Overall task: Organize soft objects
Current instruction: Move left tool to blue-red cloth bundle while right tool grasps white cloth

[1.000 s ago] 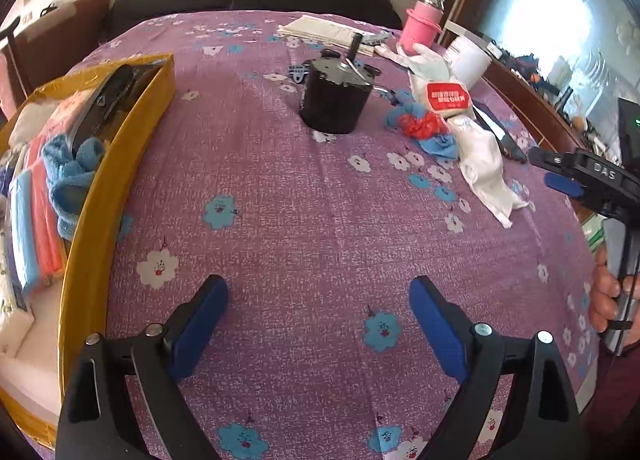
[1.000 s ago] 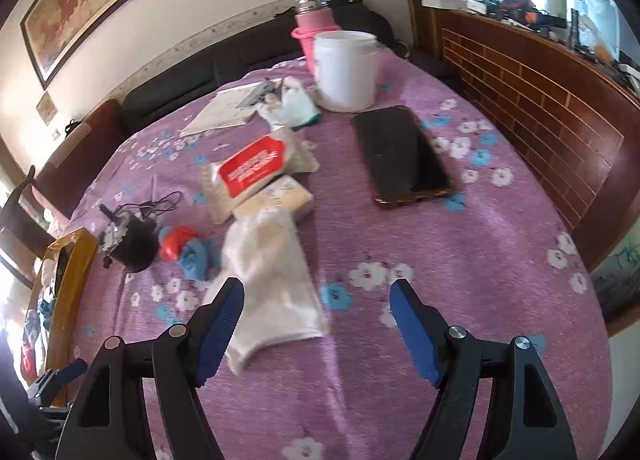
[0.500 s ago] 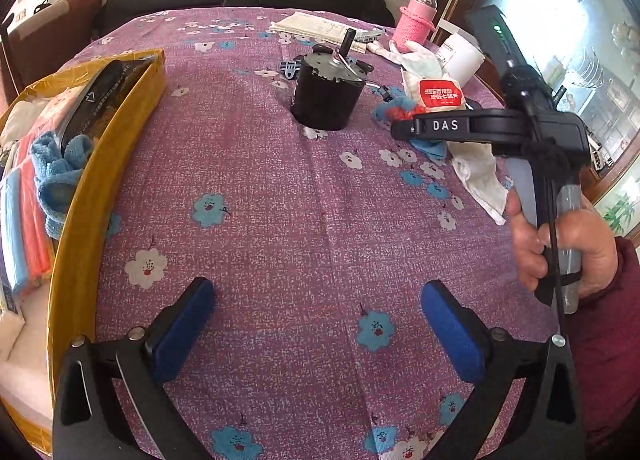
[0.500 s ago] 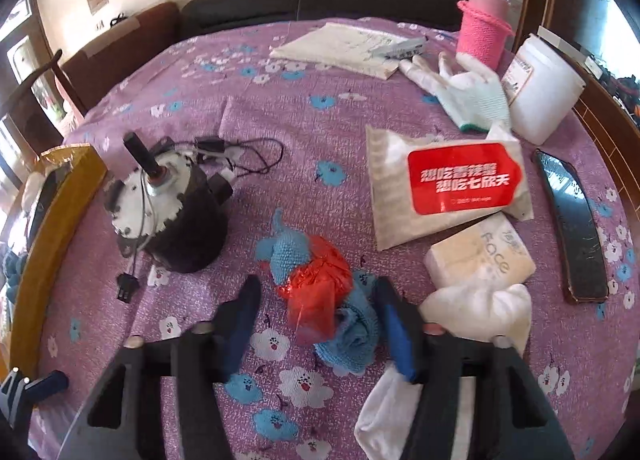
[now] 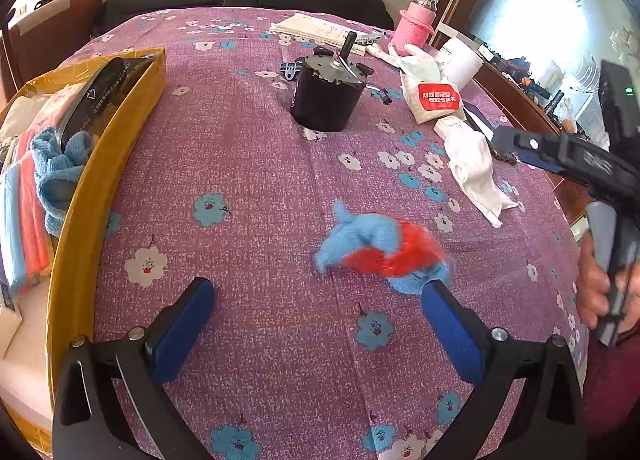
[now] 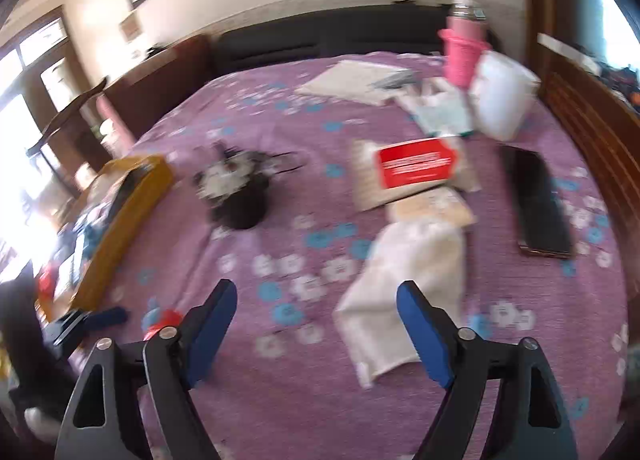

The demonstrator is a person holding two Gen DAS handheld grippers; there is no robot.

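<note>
The blue and red cloth bundle (image 5: 380, 250) sits on the purple floral tablecloth (image 5: 248, 164), just past the left gripper (image 5: 316, 312), nearer its right pad. Both stand wide with nothing between; the right gripper (image 6: 316, 324) has just been opening.

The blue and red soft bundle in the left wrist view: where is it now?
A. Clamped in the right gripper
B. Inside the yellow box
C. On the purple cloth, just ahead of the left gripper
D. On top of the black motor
C: the blue and red bundle lies on the purple cloth just beyond the open left gripper, outside the yellow box, touching neither gripper.
</note>
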